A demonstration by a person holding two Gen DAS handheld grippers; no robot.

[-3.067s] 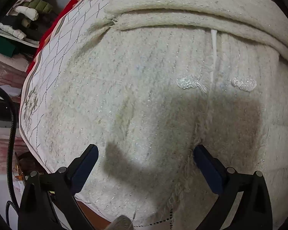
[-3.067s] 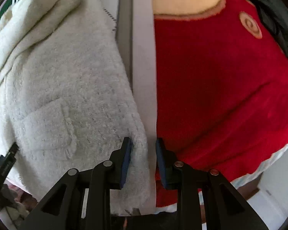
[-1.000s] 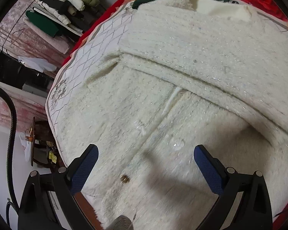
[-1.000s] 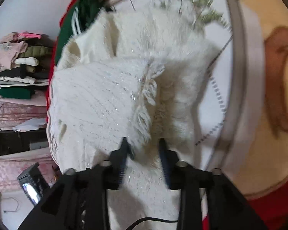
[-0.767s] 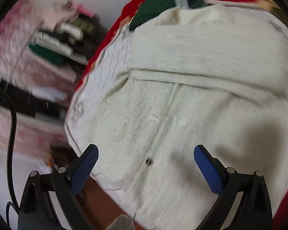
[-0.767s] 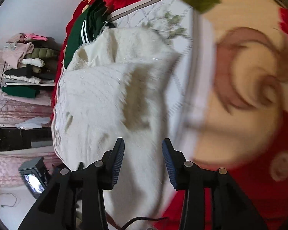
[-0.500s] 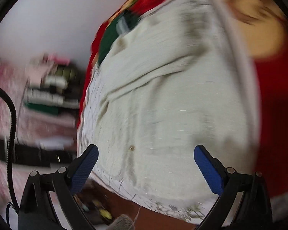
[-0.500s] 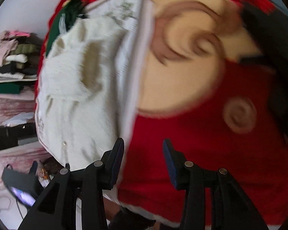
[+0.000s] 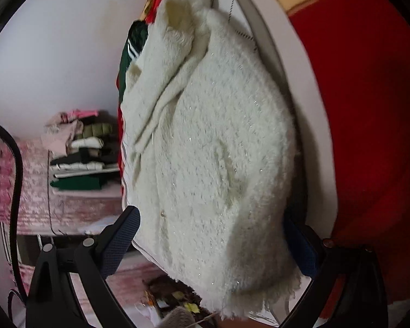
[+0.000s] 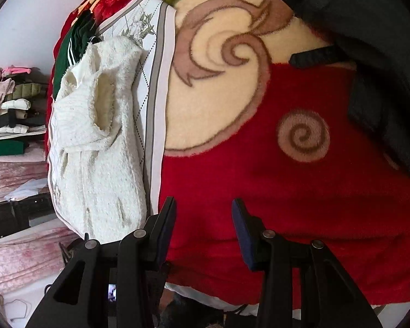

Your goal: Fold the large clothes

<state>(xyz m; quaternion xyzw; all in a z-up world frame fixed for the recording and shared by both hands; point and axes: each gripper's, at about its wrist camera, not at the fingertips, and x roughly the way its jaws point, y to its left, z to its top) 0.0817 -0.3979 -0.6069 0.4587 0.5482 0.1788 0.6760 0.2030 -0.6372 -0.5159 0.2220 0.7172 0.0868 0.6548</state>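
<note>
A fluffy cream cardigan (image 9: 213, 147) lies folded on a white quilted mat (image 9: 295, 87) at the edge of a bed. My left gripper (image 9: 213, 240) is open, its jaws wide apart on either side of the cardigan's near end, not gripping it. The cardigan also shows in the right wrist view (image 10: 101, 136), at the left. My right gripper (image 10: 203, 232) is open and empty over the red blanket (image 10: 300, 191), to the right of the cardigan.
A black garment (image 10: 369, 54) lies on the blanket at the upper right. A dark green garment (image 10: 71, 43) lies beyond the cardigan. A stack of folded clothes (image 9: 79, 153) sits on a pink-covered surface at the left, off the bed.
My right gripper let go of the cardigan's hem, opened and swung right over the red blanket. My left gripper stayed open and pulled back, its view rotating.
</note>
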